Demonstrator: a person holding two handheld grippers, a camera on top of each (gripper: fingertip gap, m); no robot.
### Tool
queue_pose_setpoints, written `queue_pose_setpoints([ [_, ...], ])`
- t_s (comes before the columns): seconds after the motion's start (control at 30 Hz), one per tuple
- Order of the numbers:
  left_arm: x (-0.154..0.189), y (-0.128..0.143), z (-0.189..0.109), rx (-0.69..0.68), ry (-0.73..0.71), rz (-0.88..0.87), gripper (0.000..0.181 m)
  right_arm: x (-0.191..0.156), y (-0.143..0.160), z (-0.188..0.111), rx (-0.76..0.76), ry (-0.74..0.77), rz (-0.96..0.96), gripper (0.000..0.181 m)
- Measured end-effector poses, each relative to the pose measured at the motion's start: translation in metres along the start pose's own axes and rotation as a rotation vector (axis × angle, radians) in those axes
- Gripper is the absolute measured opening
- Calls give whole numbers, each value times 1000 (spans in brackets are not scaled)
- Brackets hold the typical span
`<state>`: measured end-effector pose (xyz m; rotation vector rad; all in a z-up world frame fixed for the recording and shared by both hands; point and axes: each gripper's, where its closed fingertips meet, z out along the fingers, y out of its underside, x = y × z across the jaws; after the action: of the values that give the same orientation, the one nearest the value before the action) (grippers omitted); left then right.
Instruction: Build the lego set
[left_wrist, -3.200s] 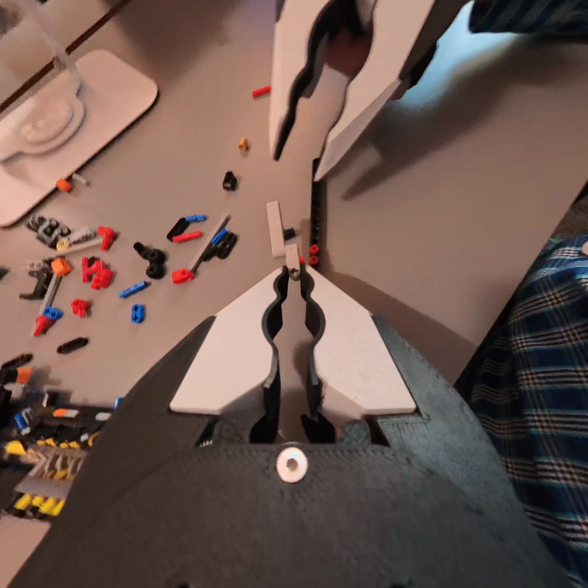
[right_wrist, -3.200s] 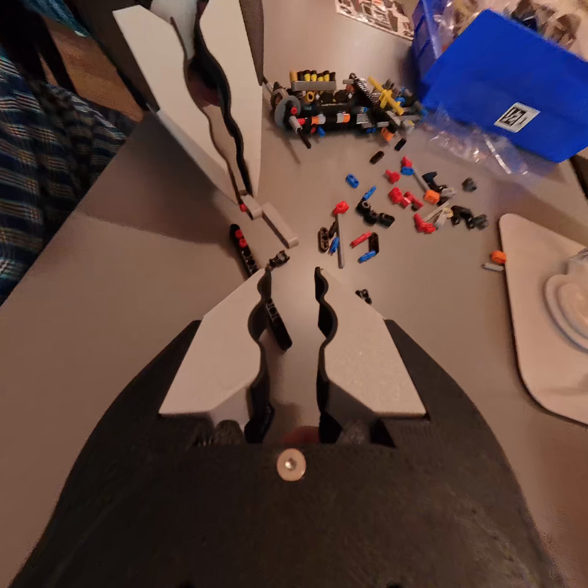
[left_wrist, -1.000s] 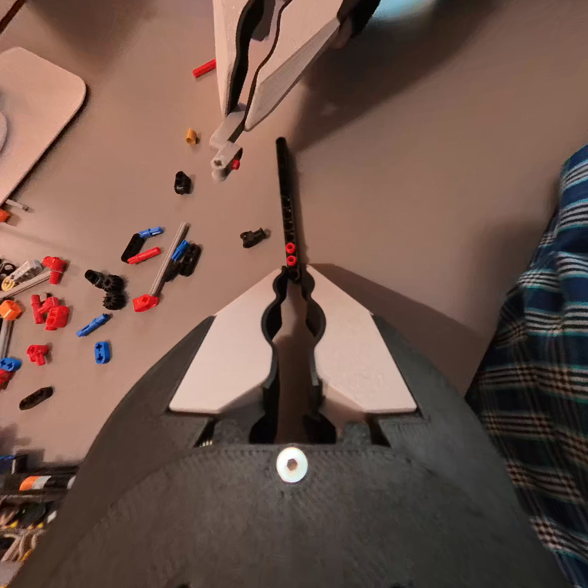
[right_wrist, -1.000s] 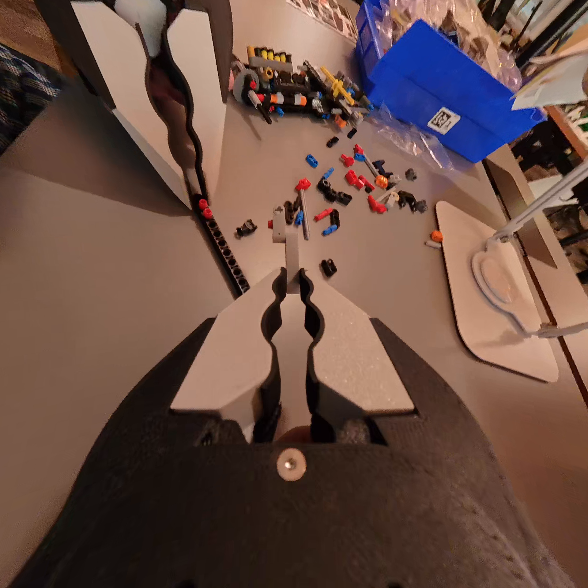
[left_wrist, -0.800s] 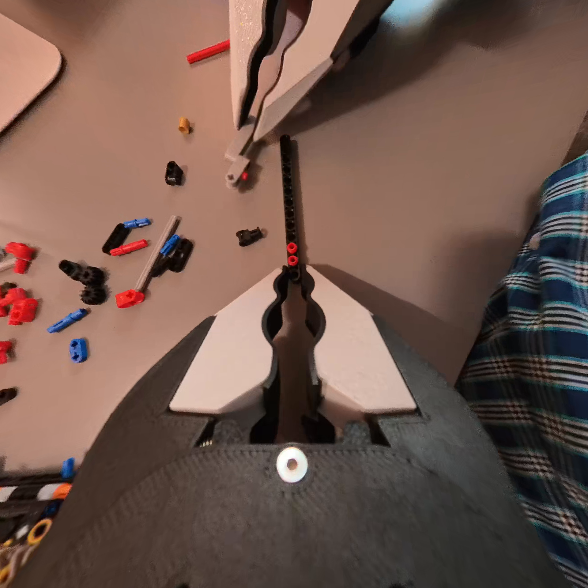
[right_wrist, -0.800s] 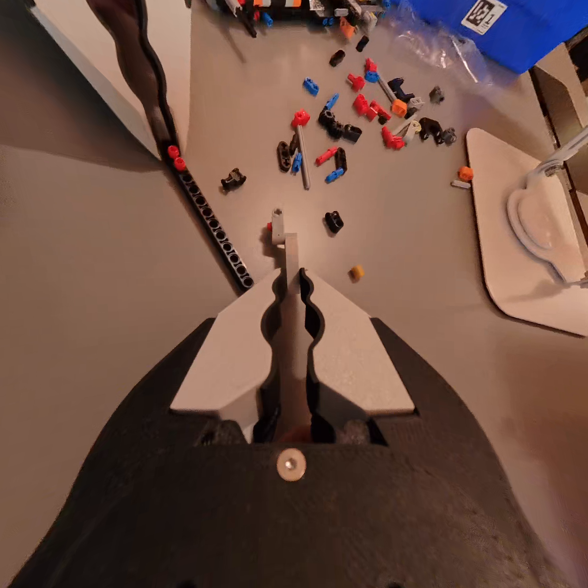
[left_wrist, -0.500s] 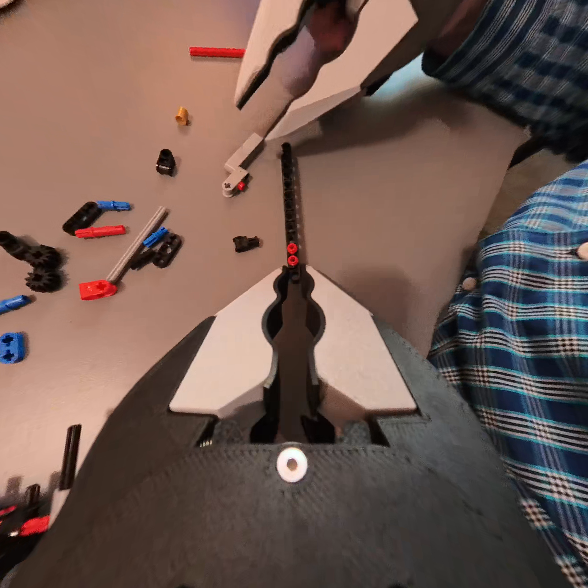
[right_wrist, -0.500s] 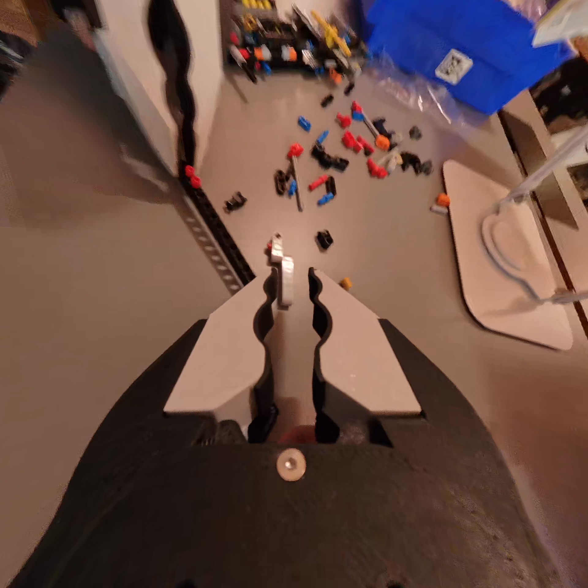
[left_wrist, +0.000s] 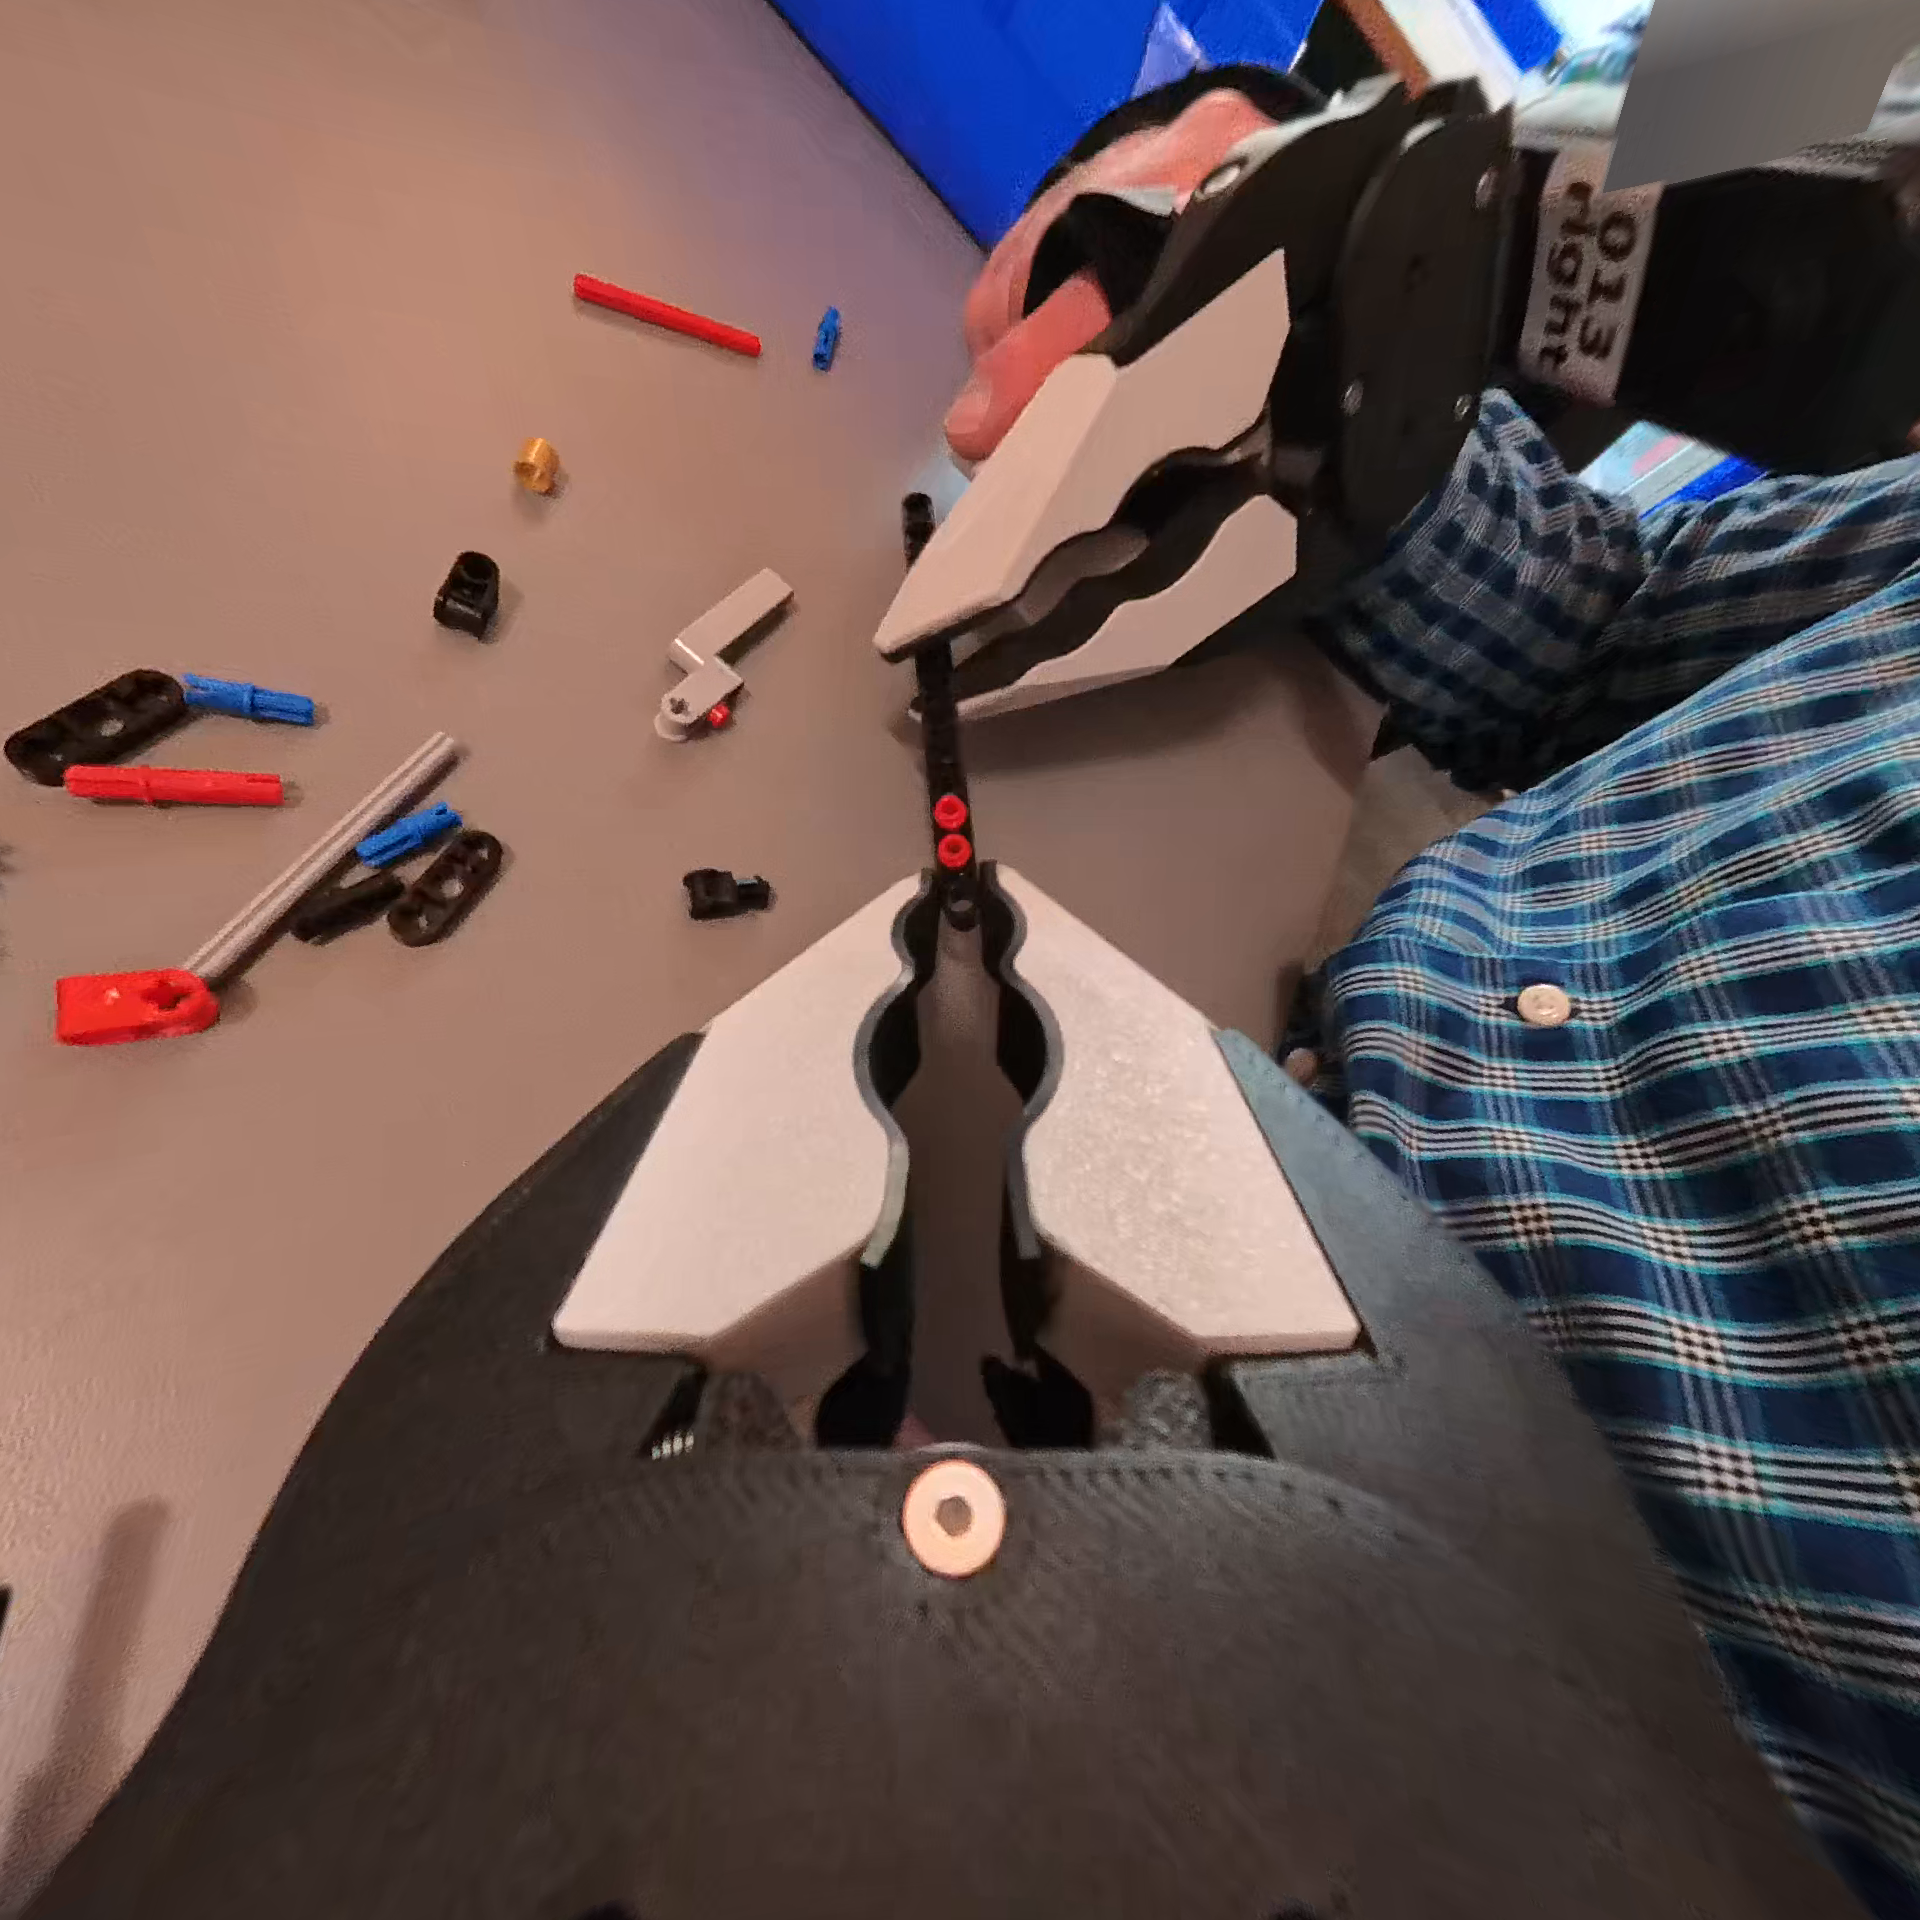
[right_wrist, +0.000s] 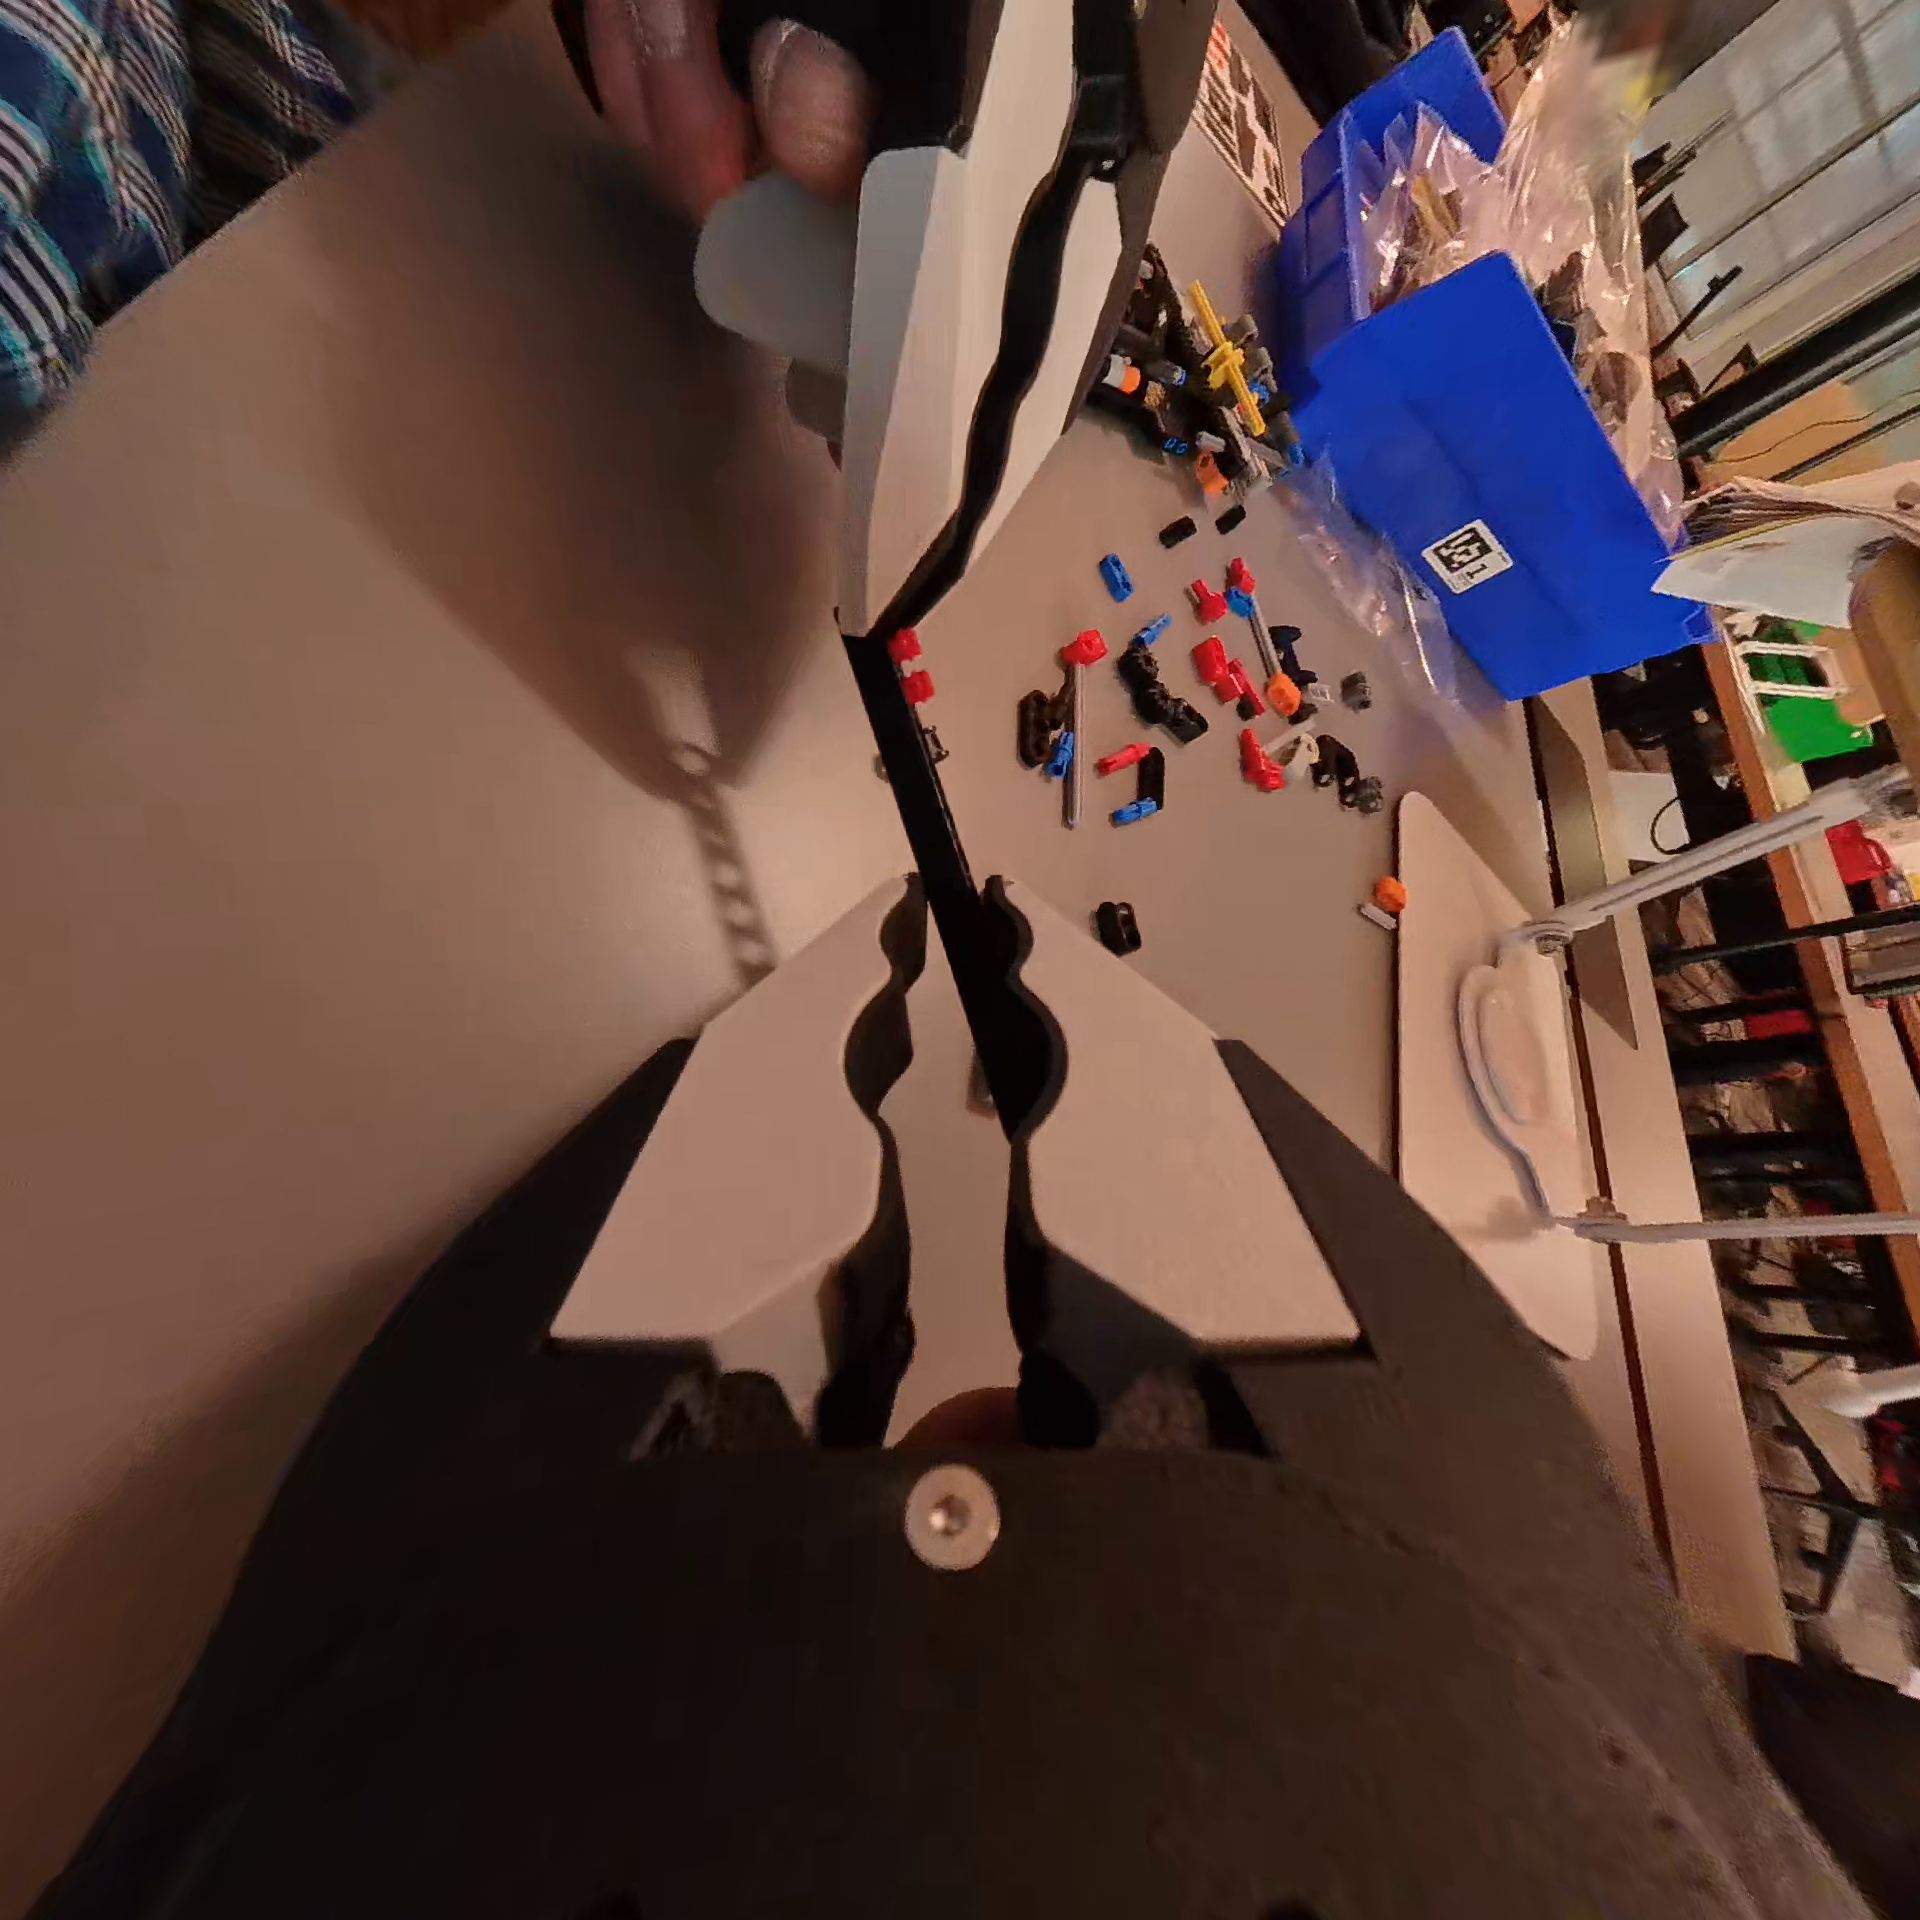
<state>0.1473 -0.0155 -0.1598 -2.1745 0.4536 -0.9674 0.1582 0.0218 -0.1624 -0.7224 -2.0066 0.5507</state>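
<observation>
Two tongs pinch black beam (left_wrist: 943, 748) ends: left tongs (left_wrist: 958, 902), right tongs (right_wrist: 951, 888). Grey piece (left_wrist: 722, 649), many loose parts on bench (left_wrist: 312, 1143); build far from finished.

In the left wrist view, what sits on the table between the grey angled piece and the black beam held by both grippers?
Nothing: bare table separates the grey angled piece from the black beam, shown in the left wrist view.

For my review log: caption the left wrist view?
Both grippers hold one black beam, left gripper near its red pins, above scattered parts.
</observation>
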Motion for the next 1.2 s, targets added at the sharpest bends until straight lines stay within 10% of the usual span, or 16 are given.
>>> queue_pose_setpoints([
  [1.2,-8,-11,5,77,-337,361,34,19,35,-36,24,39,285,5],
])
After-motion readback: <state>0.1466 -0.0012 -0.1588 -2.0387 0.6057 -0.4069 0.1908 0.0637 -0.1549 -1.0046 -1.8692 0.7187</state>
